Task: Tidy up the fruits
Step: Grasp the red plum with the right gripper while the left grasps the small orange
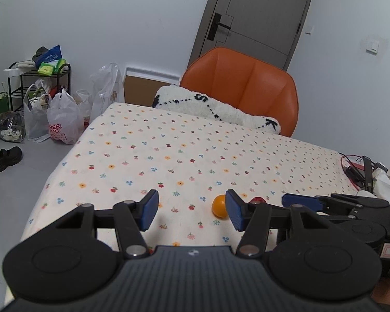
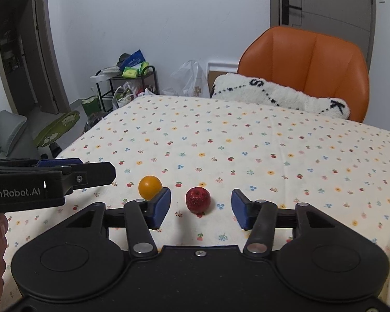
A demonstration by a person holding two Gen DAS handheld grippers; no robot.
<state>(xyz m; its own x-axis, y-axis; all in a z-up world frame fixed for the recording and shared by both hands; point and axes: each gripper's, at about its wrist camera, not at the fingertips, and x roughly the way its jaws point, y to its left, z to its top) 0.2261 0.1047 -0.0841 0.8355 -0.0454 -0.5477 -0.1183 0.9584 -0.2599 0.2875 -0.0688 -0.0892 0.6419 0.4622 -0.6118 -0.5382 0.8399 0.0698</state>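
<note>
You are working in a lived-in home, not a lab. The surface [image 2: 247, 140] wears a floral-print cloth, and just behind it stands an orange leather chair [image 2: 306, 59] with a fluffy white cushion [image 2: 280, 95] on its seat. Behind the chair is a grey interior door [image 1: 257, 13]. Left of the surface, a black rack [image 1: 39, 83] holds packets, full shopping bags [image 1: 62, 119] sit on the floor beside it, and black shoes [image 1: 7, 158] lie nearby.
</note>
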